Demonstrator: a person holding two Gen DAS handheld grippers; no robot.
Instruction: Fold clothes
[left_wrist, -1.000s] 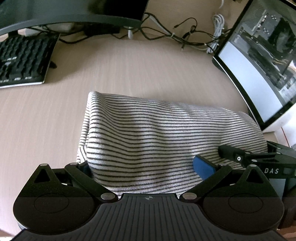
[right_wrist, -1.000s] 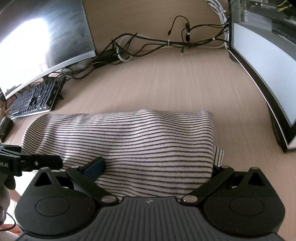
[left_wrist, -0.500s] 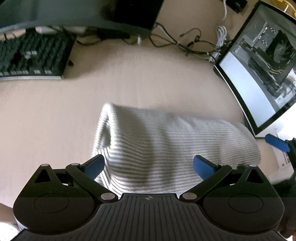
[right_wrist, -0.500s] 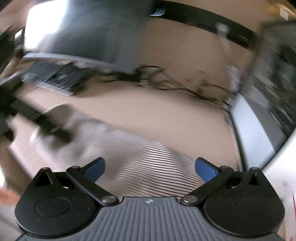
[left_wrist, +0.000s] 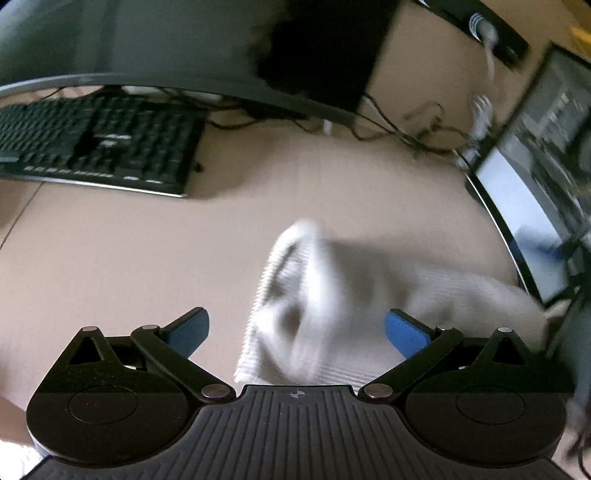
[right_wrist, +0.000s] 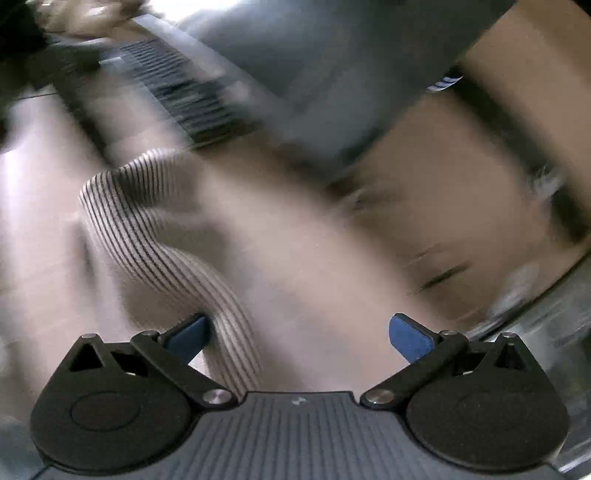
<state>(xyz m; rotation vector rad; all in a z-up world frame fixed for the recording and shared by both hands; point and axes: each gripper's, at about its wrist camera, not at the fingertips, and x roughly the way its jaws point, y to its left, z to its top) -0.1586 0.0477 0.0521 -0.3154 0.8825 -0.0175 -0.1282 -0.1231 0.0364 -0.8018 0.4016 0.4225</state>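
Through the left wrist camera I see my left gripper (left_wrist: 297, 332) with its jaws spread wide, the blue pads (left_wrist: 404, 332) apart and holding nothing. The striped garment (left_wrist: 354, 295) lies folded on the pale bench (left_wrist: 129, 258) just ahead of the jaws — it sits mostly between the pads and off to the right, blurred, with its rounded folded edge facing left. Whether either pad touches the cloth, I cannot tell. Farther back on the bench a black keyboard (left_wrist: 96, 147) sits at the left under the lower edge of a dark curved monitor (left_wrist: 166, 48). A tangle of cables (left_wrist: 417, 129) runs along the back, and a second monitor (left_wrist: 528, 192) with a lit screen stands at the right edge.

The right wrist camera is badly smeared by motion. My right gripper (right_wrist: 299, 334) also has its jaws wide apart, empty. The striped garment (right_wrist: 155, 251) shows as a curving band of fine dark and light stripes running from the upper left down to the left pad (right_wrist: 190, 336), where it lies right against the blue — touching or just beside, I cannot say. Behind it I can make out a keyboard (right_wrist: 184, 99) at the upper left — the rest is too blurred to read.
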